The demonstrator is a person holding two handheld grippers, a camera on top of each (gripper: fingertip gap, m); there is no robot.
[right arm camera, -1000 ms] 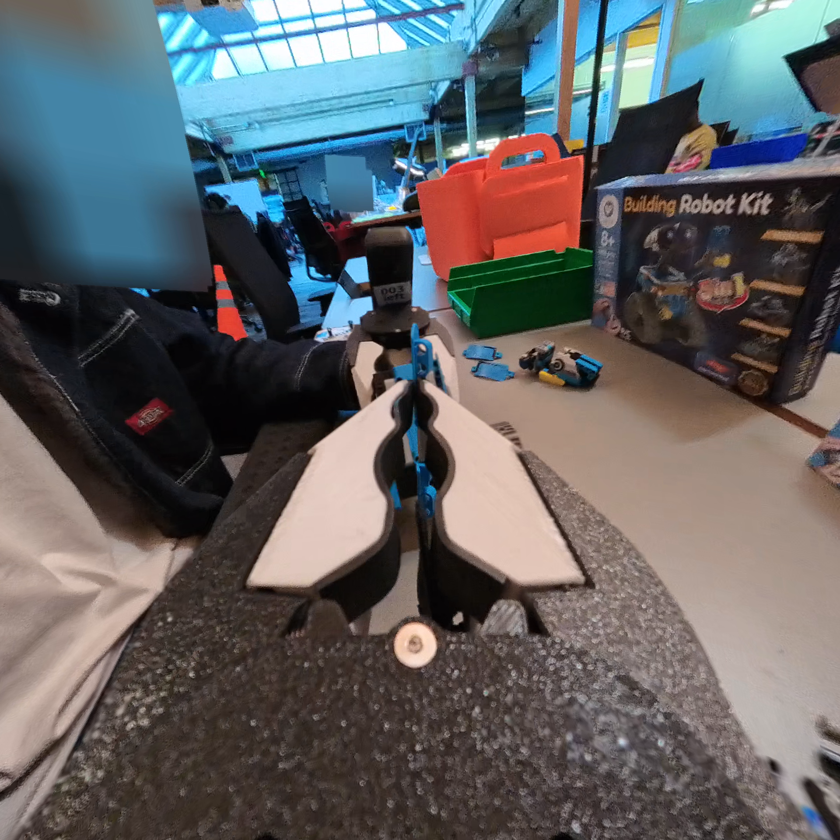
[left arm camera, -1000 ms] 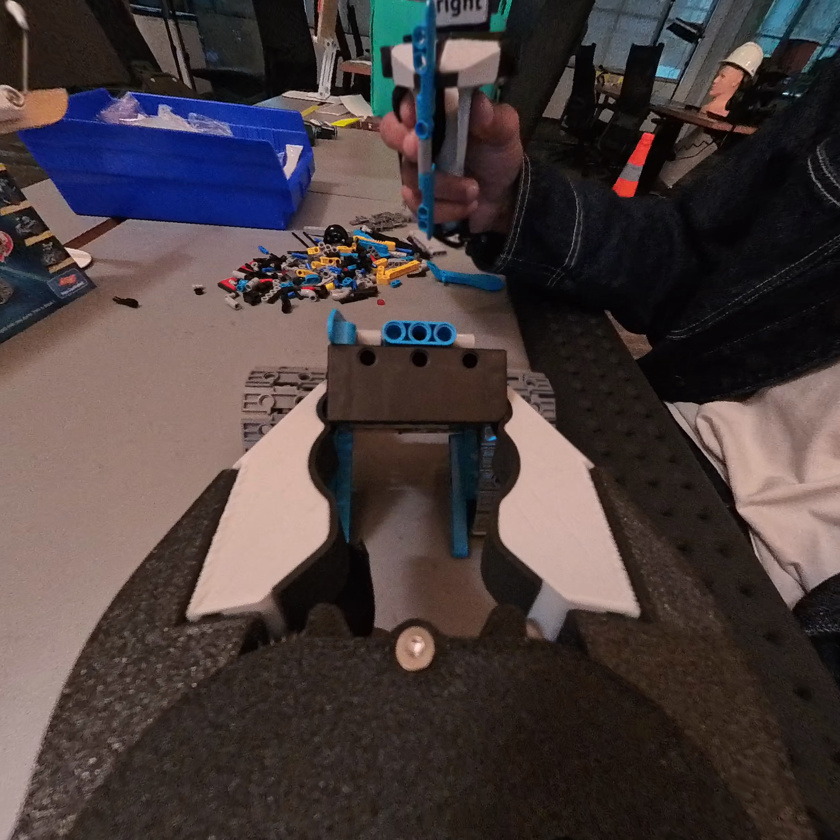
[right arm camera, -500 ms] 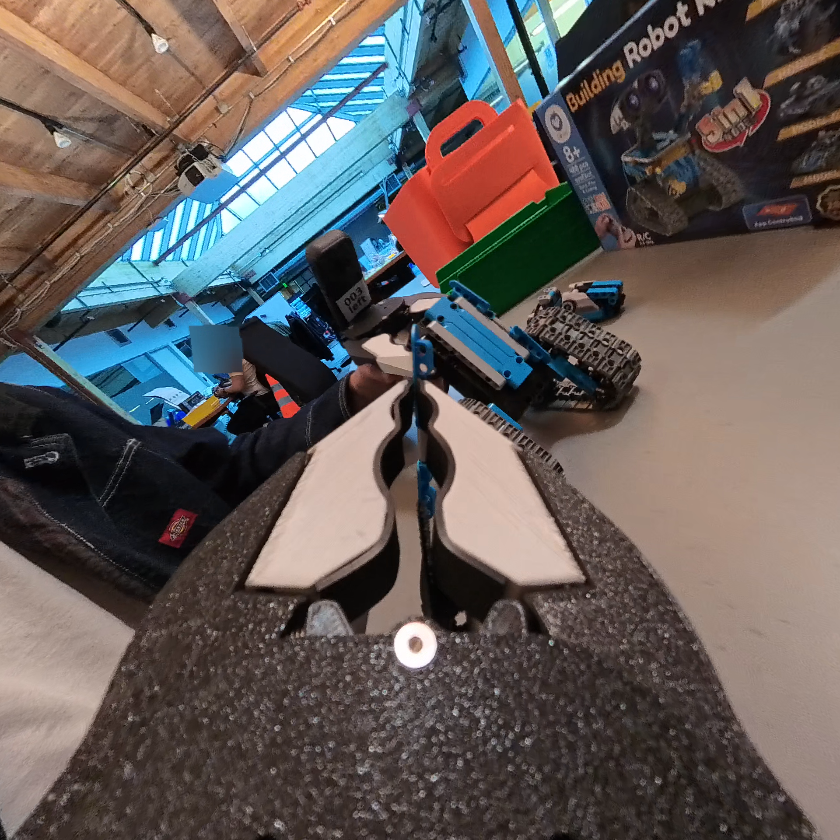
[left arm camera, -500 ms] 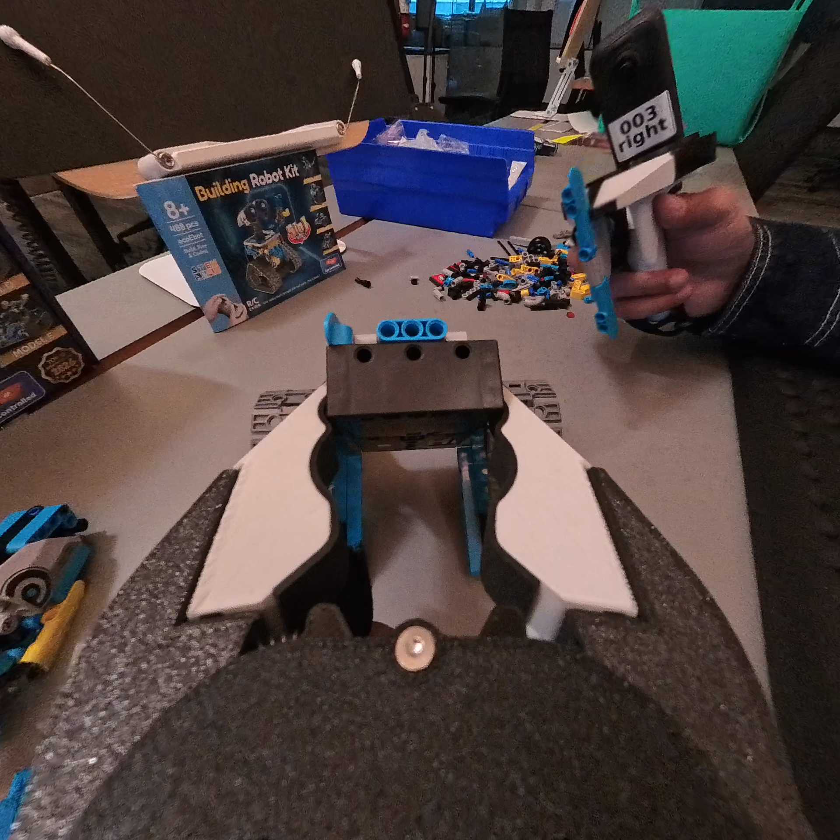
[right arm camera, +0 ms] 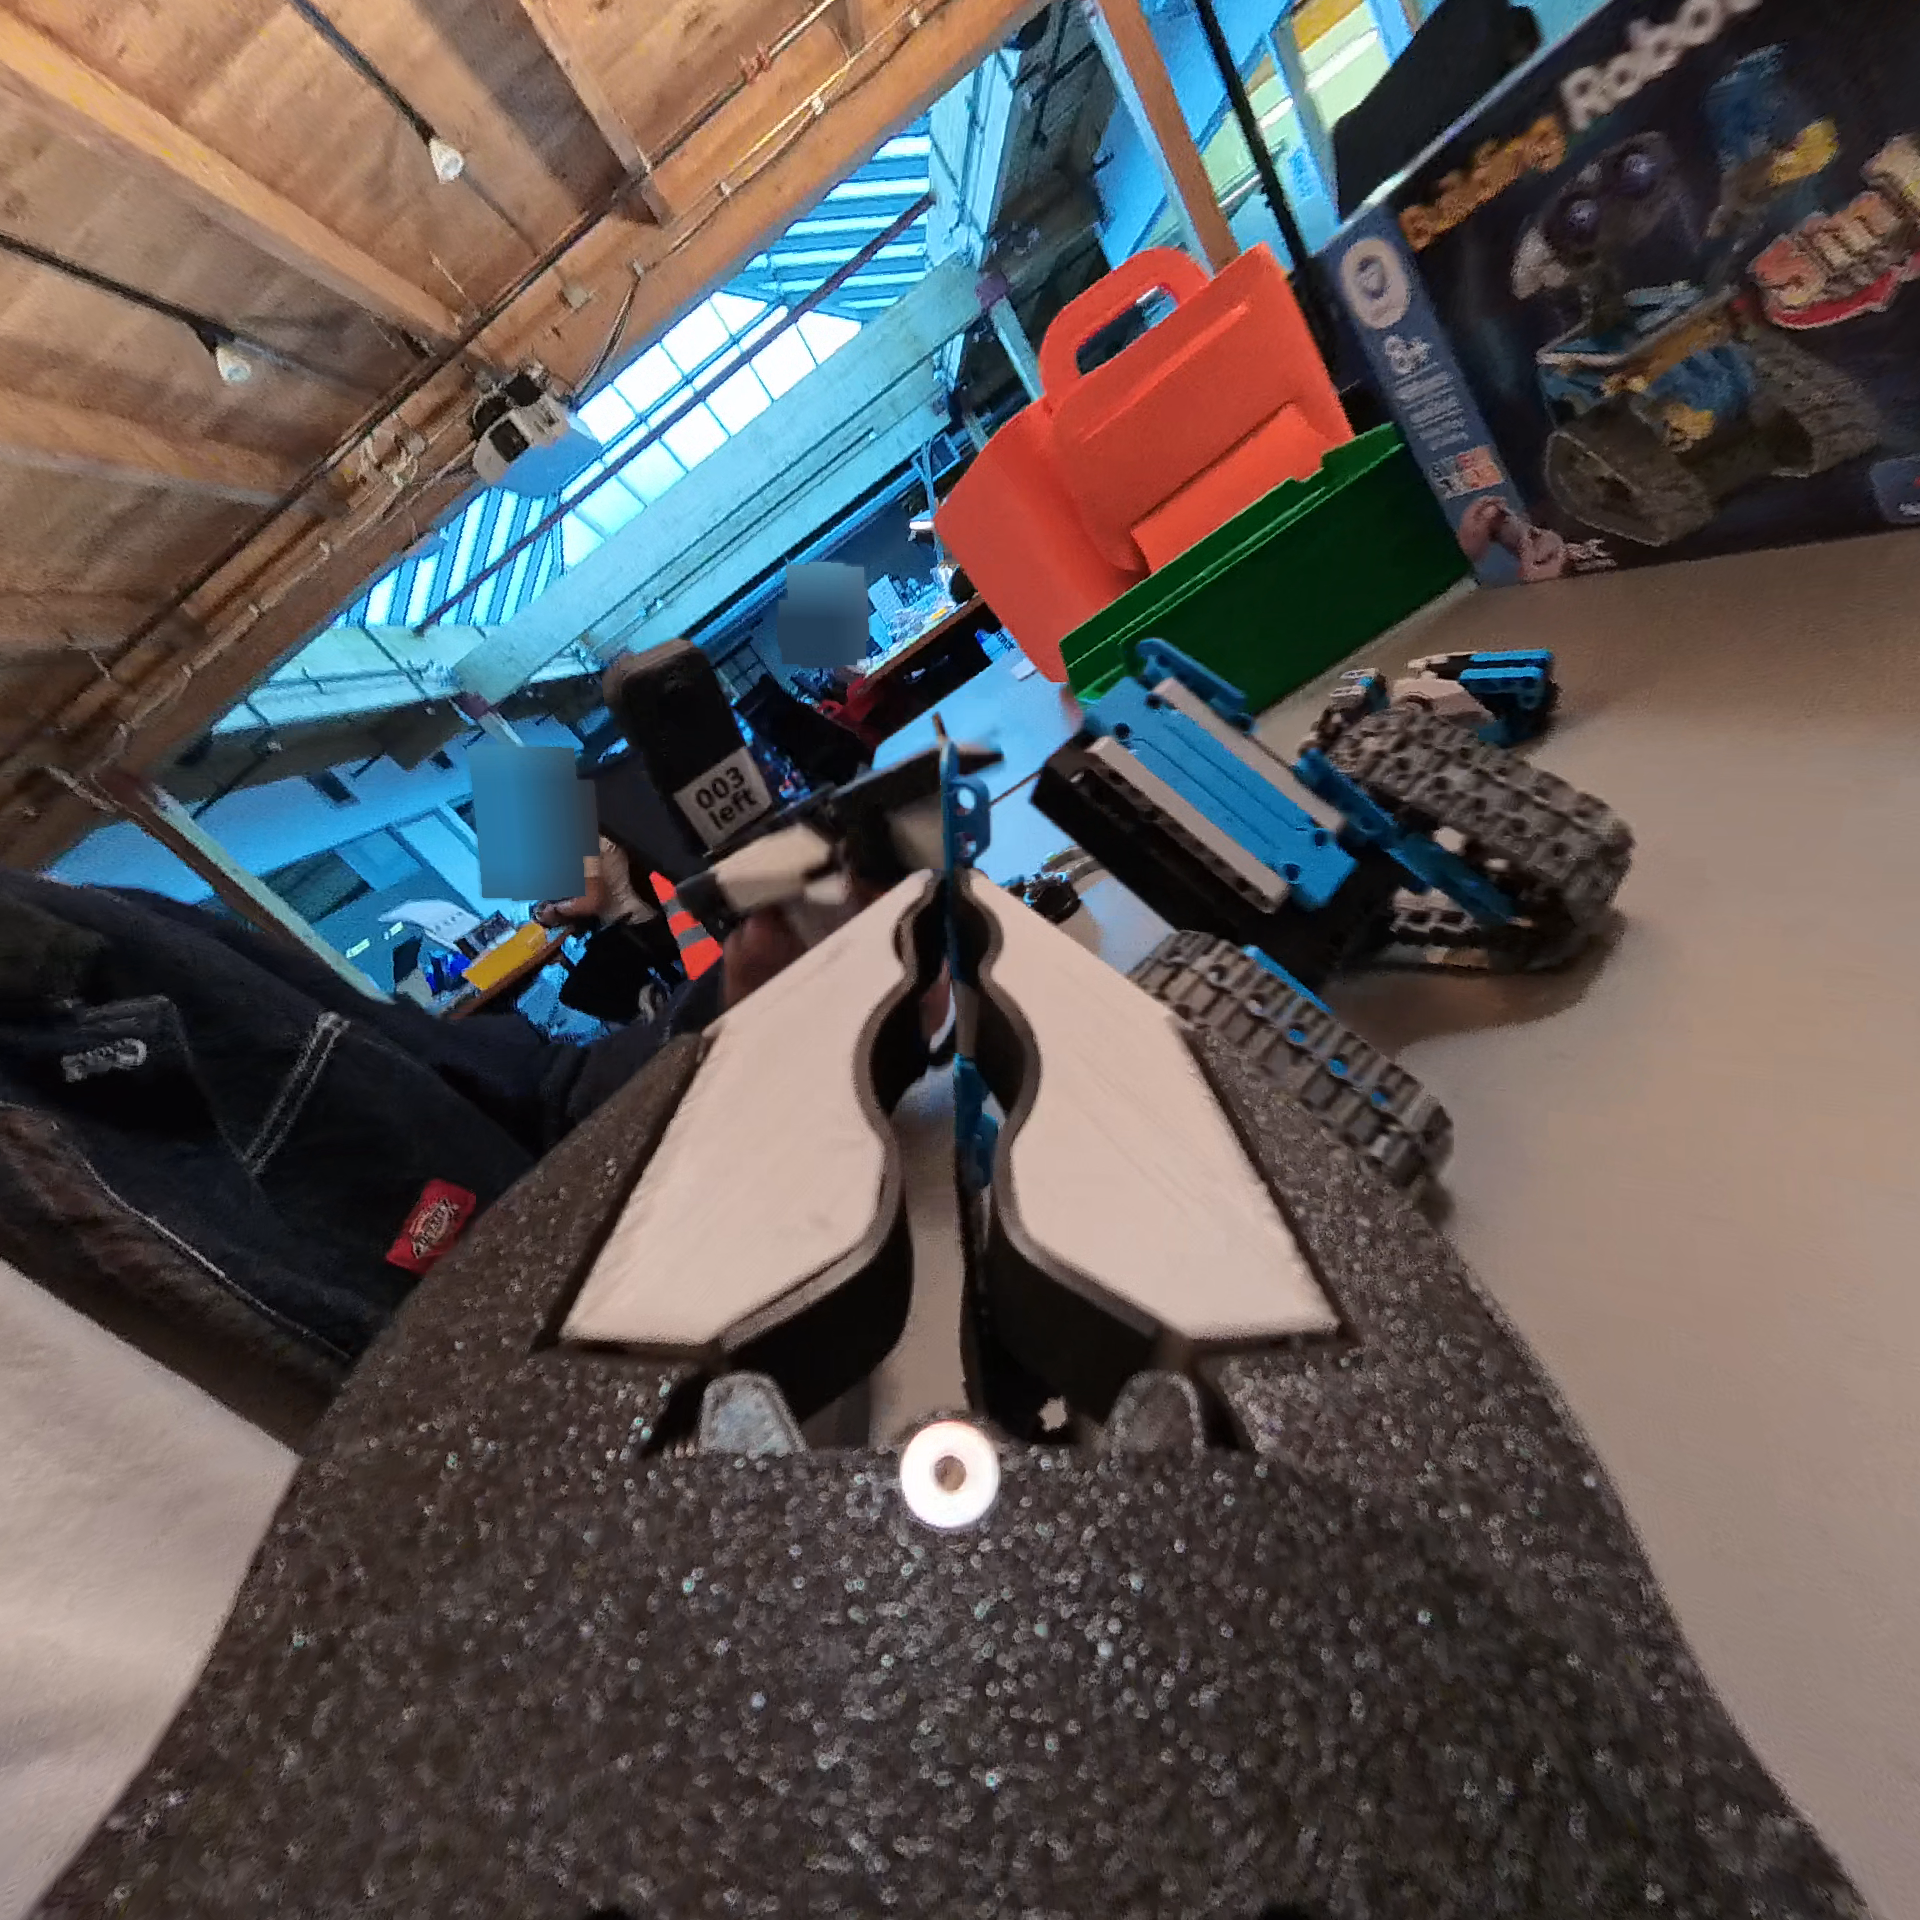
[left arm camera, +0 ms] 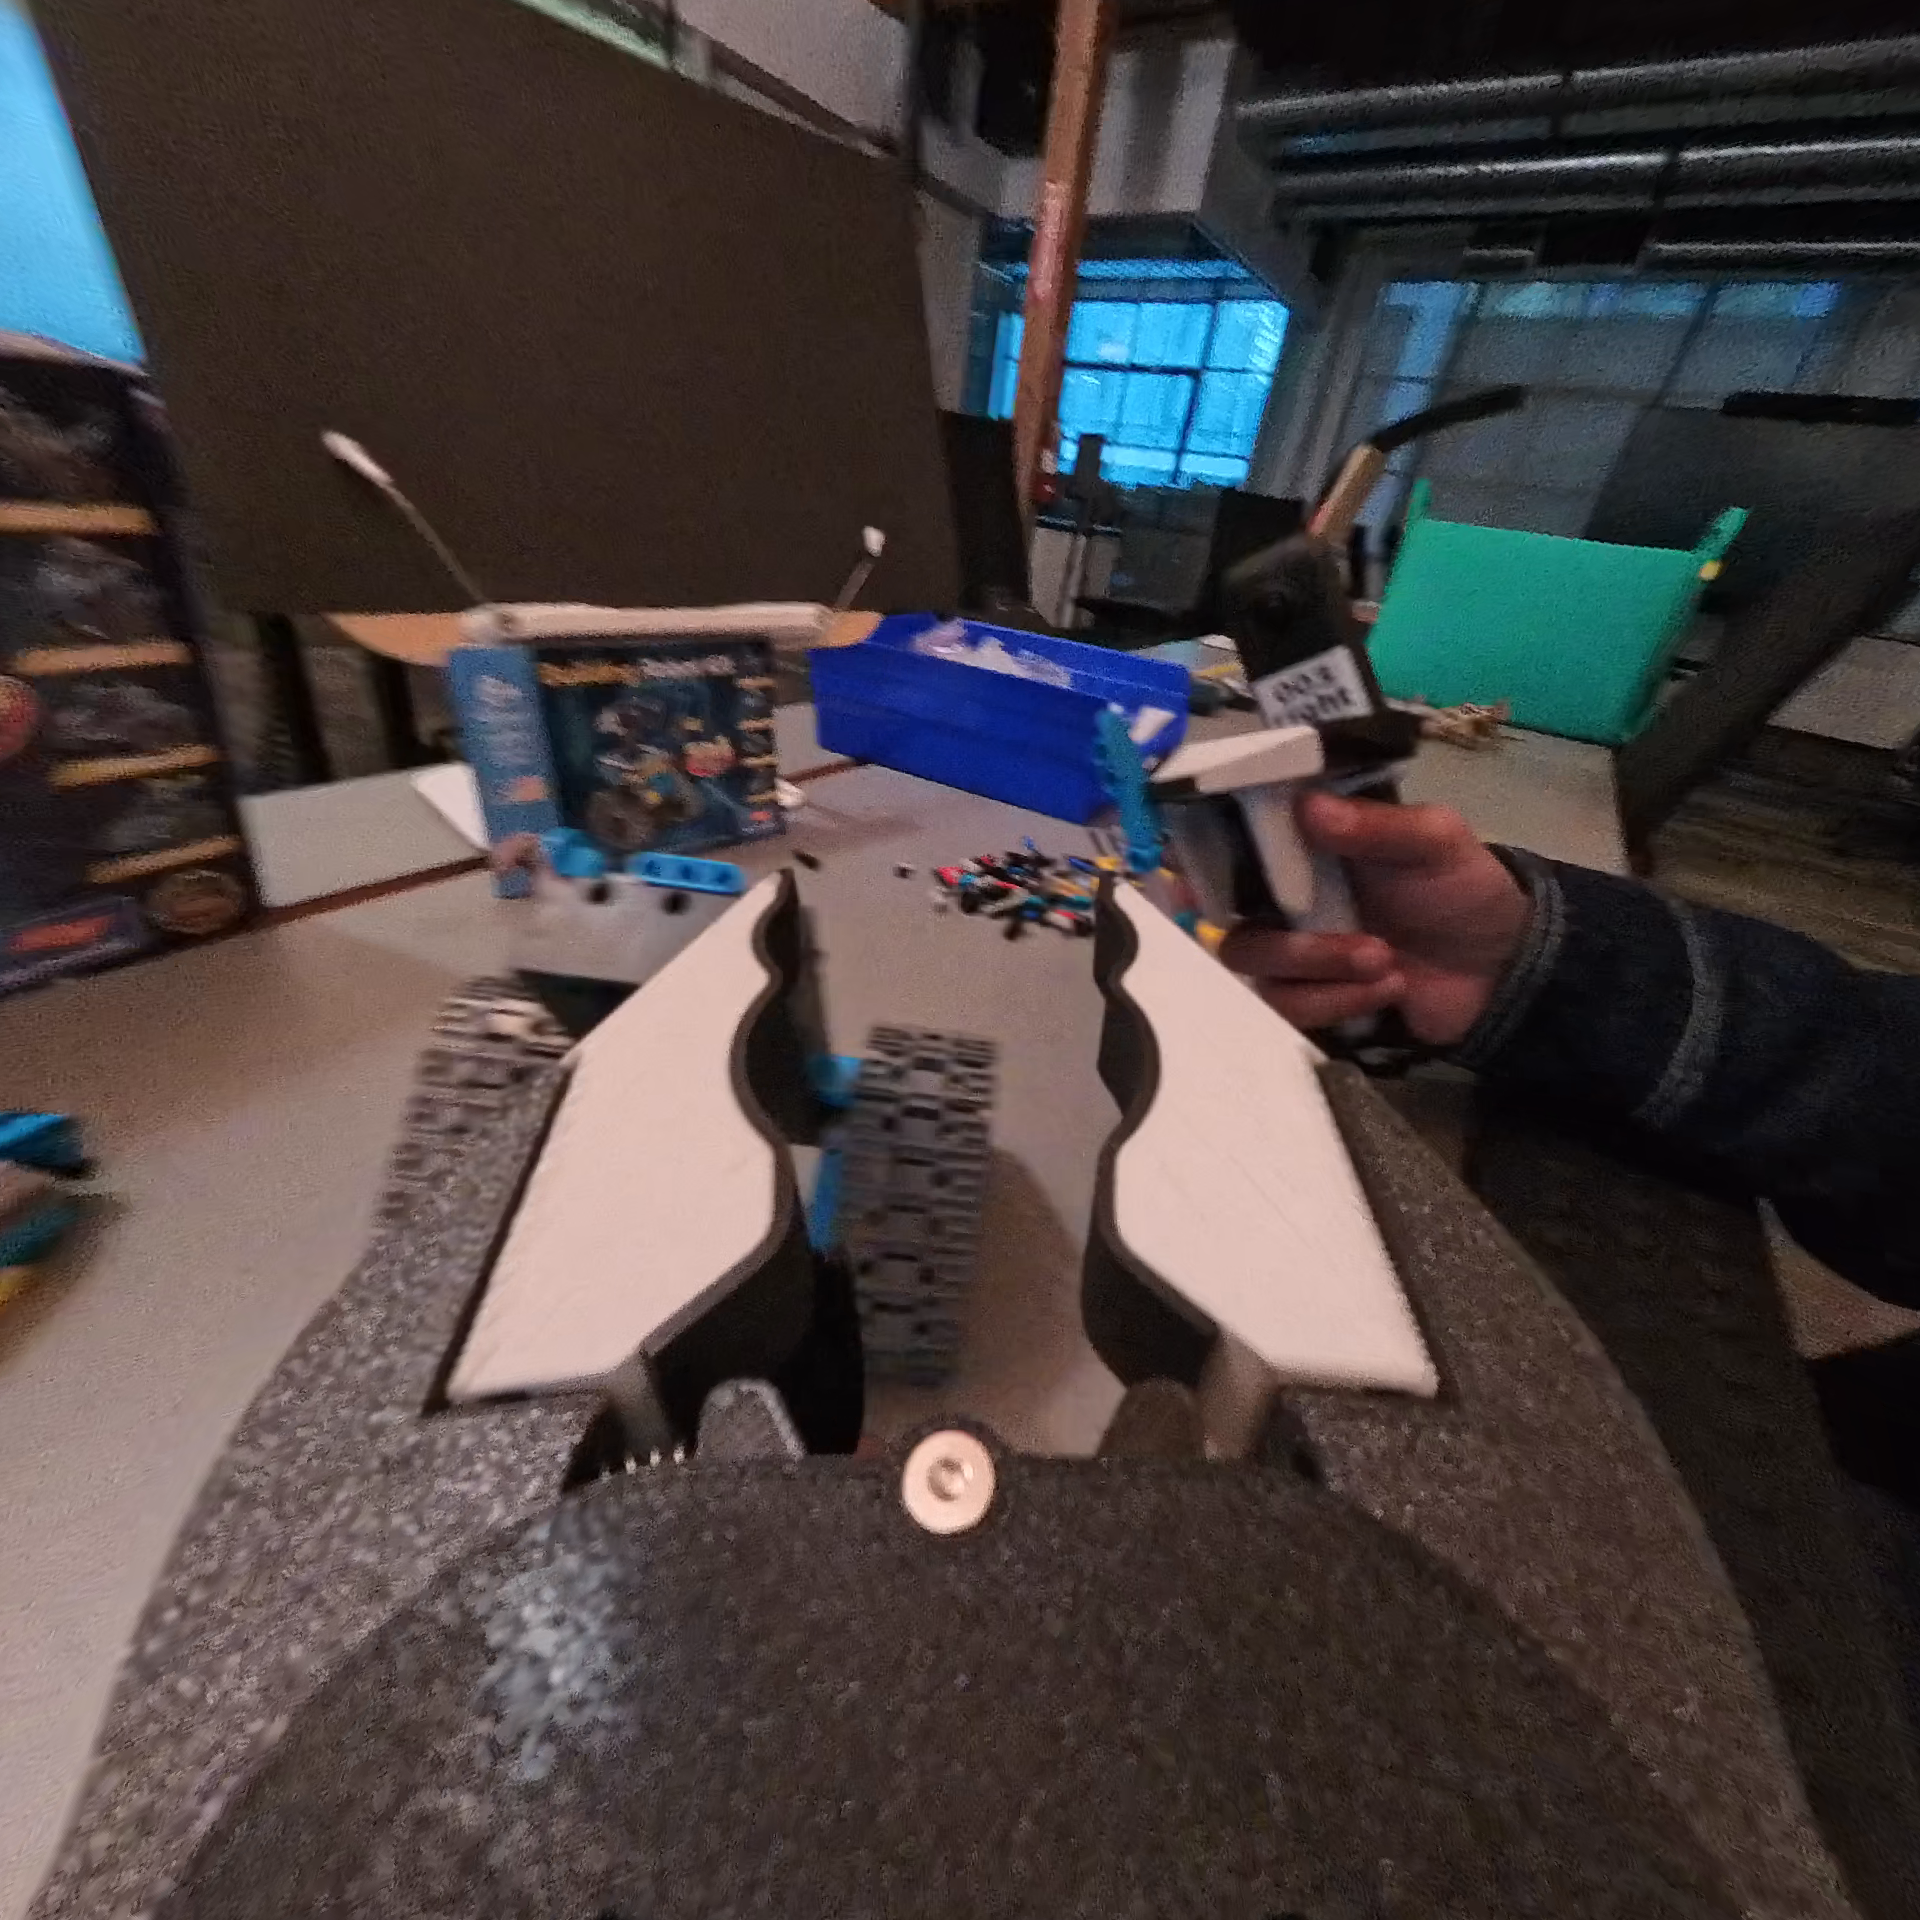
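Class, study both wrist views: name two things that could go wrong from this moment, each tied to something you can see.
1. The right gripper pinches a thin blue beam that juts past its fingertips; it could pivot or slip out.
2. The left gripper stands open over the tracked model, clamping nothing, so the model could shift if pushed.

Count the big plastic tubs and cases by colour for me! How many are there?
Blue: 1, the blue bin
Green: 1, the green bin
Orange: 1, the orange case with a handle
Teal: 1, the teal crate far behind
Total: 4
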